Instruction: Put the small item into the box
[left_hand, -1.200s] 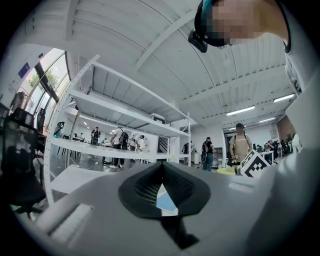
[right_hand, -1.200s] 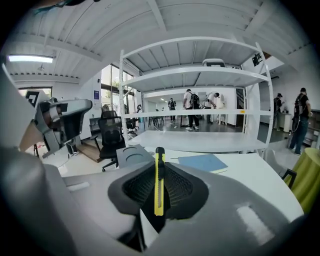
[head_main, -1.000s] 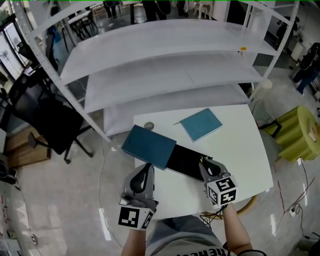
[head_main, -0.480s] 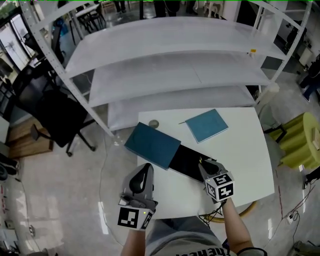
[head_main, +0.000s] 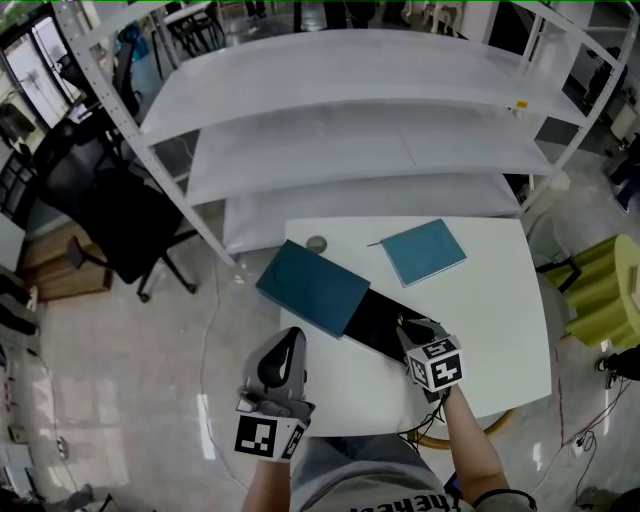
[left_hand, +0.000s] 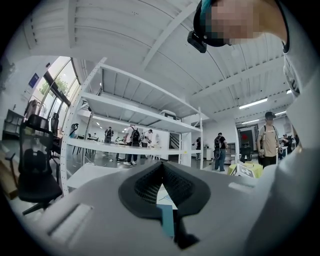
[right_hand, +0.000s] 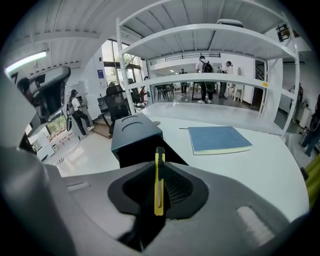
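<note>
Table (head_main: 500, 320): white top, smooth, low sheen.
Box (head_main: 375, 322), at 9 o'clock on the table: matt black inside. Lid (head_main: 312, 288), at 10 o'clock: dark teal, smooth, faint sheen, card-like.
Notebook (head_main: 424, 251), at 1 o'clock: blue matt cover, pale paper page edges.
Knife (right_hand: 159, 180): yellow plastic casing, slightly glossy.
Left gripper (head_main: 290, 345) and right gripper (head_main: 410, 326): grey matt moulded plastic. Pads (right_hand: 177, 187): black, ribbed mesh texture.
Shelving (head_main: 350, 100), at 12 o'clock: white painted metal, perforated uprights.
Floor (head_main: 120, 380): pale, polished, reflective.
Chair (head_main: 110, 215): black, matt, cloth-like.
</note>
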